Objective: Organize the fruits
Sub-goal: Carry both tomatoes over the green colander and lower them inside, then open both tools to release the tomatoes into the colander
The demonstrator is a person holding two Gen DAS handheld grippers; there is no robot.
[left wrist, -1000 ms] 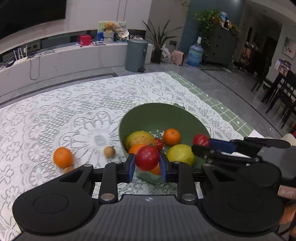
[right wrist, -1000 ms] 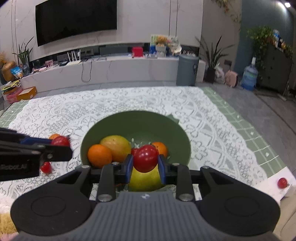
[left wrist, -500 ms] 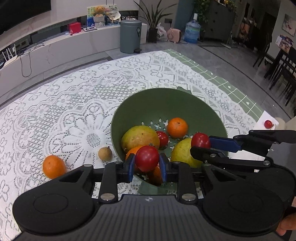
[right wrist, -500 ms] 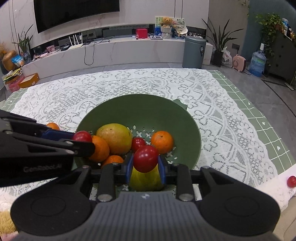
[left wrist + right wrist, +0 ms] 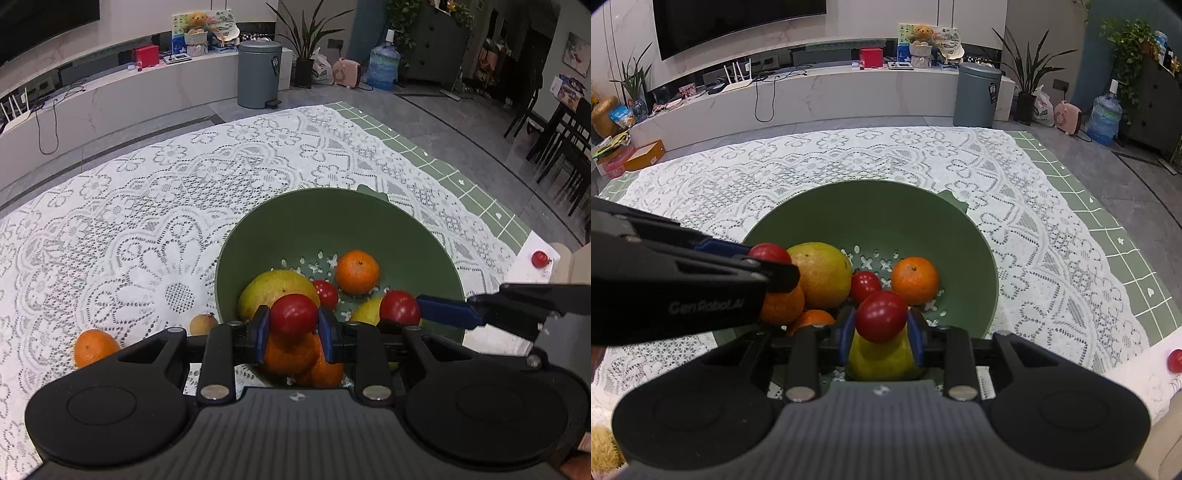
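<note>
Both tomato-clenching grippers, left gripper [image 5: 293, 328] and right gripper [image 5: 881, 334], now lower over fruit-filled green bowl [image 5: 369, 214].

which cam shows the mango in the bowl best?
Right wrist: the mango shows nearly whole inside the green bowl, only its left edge behind the left gripper. Left wrist: its lower part hides behind that gripper's tomato.

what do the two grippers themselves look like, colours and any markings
Both the left gripper and the right gripper are matte black plastic with a ribbed grey top, two round discs, silver screws and blue finger pads. One side reads "GenRobot.AI".
</note>
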